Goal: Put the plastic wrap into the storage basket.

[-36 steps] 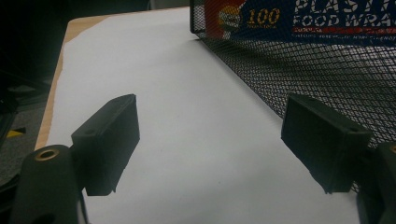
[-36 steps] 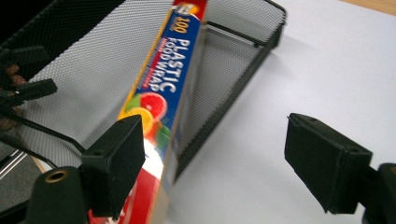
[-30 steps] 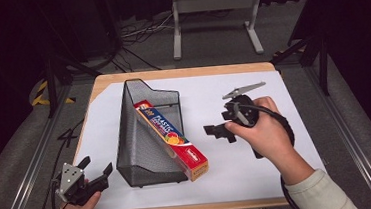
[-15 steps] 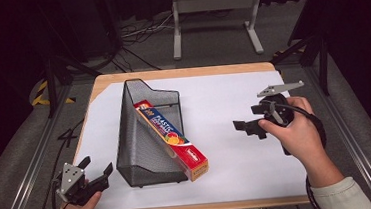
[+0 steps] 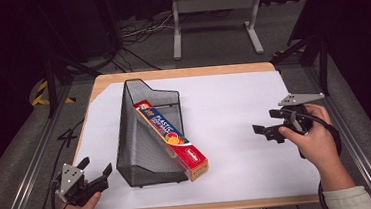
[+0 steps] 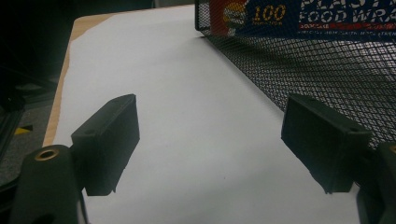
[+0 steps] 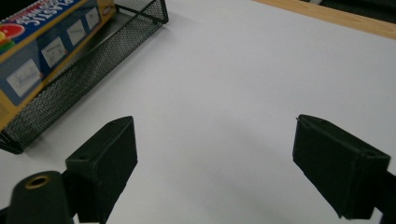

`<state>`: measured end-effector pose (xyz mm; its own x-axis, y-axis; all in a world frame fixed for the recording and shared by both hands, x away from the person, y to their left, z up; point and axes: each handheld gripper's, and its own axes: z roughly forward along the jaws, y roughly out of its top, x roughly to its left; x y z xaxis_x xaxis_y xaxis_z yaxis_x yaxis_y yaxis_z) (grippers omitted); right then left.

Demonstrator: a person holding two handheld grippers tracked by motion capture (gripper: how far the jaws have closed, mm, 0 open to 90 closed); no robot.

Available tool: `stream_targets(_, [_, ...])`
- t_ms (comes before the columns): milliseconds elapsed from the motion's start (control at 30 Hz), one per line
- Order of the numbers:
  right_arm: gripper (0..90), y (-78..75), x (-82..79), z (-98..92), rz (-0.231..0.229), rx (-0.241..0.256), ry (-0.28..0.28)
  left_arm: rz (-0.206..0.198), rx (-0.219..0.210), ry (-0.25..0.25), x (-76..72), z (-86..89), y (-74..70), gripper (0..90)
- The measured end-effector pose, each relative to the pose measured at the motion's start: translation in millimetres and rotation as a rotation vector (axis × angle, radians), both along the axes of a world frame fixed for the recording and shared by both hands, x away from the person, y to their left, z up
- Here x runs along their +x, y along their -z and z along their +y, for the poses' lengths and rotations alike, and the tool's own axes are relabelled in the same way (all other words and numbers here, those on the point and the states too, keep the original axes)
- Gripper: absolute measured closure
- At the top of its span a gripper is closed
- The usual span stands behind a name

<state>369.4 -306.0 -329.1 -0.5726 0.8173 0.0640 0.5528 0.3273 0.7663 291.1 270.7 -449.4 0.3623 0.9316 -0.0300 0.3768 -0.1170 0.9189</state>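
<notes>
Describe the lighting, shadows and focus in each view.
High view: the white sheet on the table is brightly lit, the surroundings dark. Left gripper view: the black wire-mesh file holder shades the sheet beside it; the near black jaws are soft. Right gripper view: even light, the blue and yellow food wrap box slightly blurred.

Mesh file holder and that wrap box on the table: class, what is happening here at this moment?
A person holds a hand-held gripper in each hand. The plastic wrap box leans inside the black mesh file holder, one end poking out at the front. The right hand-held gripper hovers open, well to the right of it. The left hand-held gripper waits open at the table's near left corner. Neither touches anything.
</notes>
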Motion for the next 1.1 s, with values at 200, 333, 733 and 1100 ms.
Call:
stream_targets(200, [14.7, 22.0, -3.5, -13.5, -0.019, 0.007, -0.006, -0.001, 0.005, 0.000, 0.3, -1.2, 0.5, 20.0])
stream_targets(333, [14.7, 32.6, -5.0, -17.4, -0.024, 0.013, -0.002, 0.000, 0.009, 0.001, 0.5, -1.0, 0.7, 19.9])
stream_targets(733, [13.7, 77.8, -12.1, -35.2, -0.008, 0.039, 0.019, 0.001, 0.004, 0.004, 0.4, -0.7, 0.6, 19.9])
stream_targets(1100, [13.8, 110.1, -17.0, -38.3, 0.016, 0.022, 0.050, 0.030, 0.019, 0.030, 4.7, -3.6, 3.2, 18.3])
